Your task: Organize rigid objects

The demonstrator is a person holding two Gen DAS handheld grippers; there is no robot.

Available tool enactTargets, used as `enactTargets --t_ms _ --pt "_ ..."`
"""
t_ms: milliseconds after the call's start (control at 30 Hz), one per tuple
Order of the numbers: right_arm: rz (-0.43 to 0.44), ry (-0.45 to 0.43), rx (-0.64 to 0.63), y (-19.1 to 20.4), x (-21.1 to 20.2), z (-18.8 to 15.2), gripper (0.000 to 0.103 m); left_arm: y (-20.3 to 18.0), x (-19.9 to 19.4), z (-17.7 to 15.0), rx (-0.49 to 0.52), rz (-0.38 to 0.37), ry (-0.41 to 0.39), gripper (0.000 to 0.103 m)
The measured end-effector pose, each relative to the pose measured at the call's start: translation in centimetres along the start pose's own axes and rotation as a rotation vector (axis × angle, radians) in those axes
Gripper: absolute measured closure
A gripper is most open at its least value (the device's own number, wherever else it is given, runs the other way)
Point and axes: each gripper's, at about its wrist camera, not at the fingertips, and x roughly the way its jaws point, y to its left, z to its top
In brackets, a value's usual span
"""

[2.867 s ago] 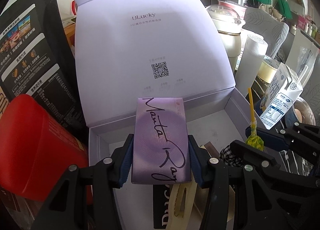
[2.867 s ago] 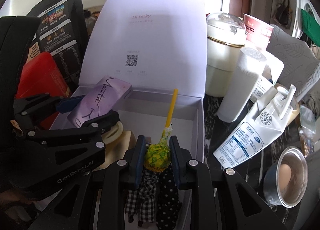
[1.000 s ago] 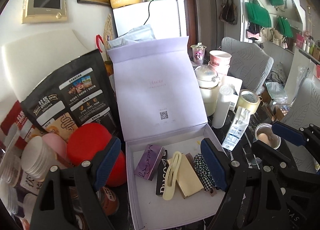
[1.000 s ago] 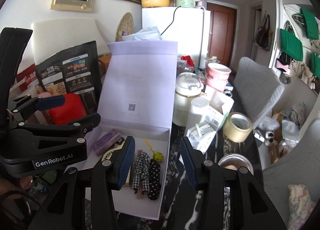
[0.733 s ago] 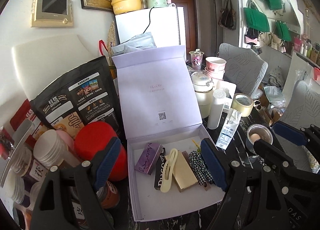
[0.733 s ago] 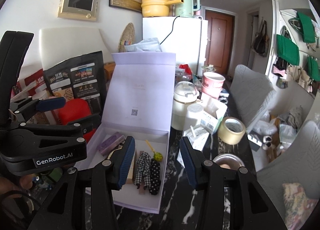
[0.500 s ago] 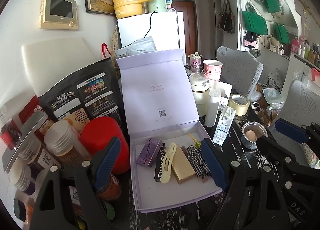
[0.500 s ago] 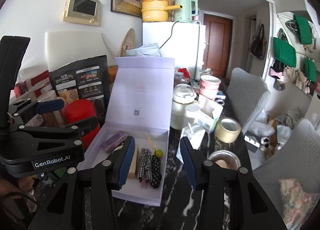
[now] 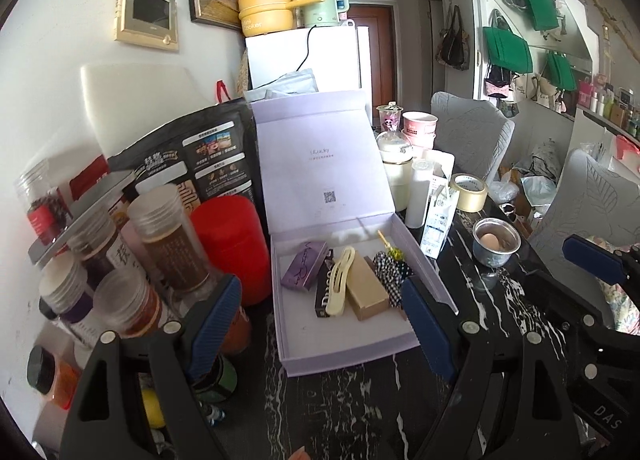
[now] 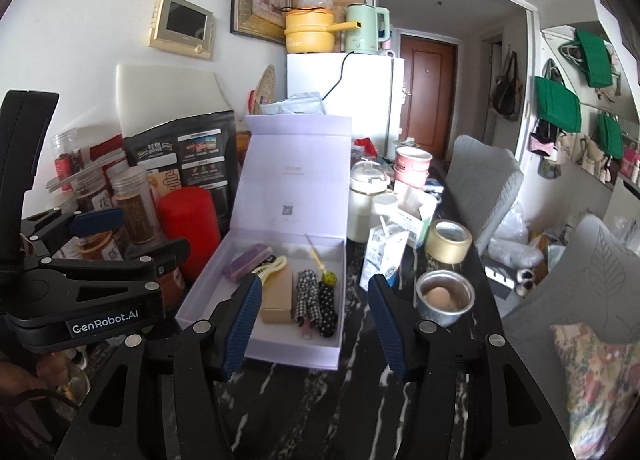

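Left gripper (image 9: 324, 320) is standing wide apart, nothing between the jaws, hanging above the black marble table (image 9: 360, 400) short of the box (image 9: 344, 352). Right gripper (image 10: 314, 320) is opening at this moment, also gripping nothing; its blue pads are framing the box's near end without touching it.

Box is sitting open, lid (image 9: 320, 156) standing upright at the back. Items are lying side by side on its floor, left to right in the left wrist view:
- purple packet (image 9: 303, 271), tilted, handwriting on top
- black carton (image 9: 323, 294), with a cream hair clip (image 9: 339, 280) lying across it
- tan block (image 9: 366, 288)
- checked and dotted hair ties (image 9: 386, 274), touching each other
- lollipop (image 9: 394, 252), yellow stick pointing toward the lid

Near half of the box floor is showing bare.

Left of the box: red canister (image 9: 230, 248) just beside the wall, black pouch (image 9: 192, 164) behind it, clear jars (image 9: 172, 236) crowding further left.

Right of the box: milk carton (image 9: 440, 220) near the wall, white tumbler (image 9: 416, 196) and cream jug (image 9: 394, 168) behind it, tape roll (image 9: 468, 192) further right, steel cup (image 9: 496, 244) holding an egg (image 9: 490, 239).

In the right wrist view the left gripper's black body is filling the left edge.
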Motion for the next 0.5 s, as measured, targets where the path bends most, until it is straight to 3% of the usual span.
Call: enactTargets --t_ms 500 --pt "-0.02 0.031 0.01 2.6 -3.1 -4.9 0.045 -0.1 -2.1 -6.3 0.005 -0.025 0.04 0.021"
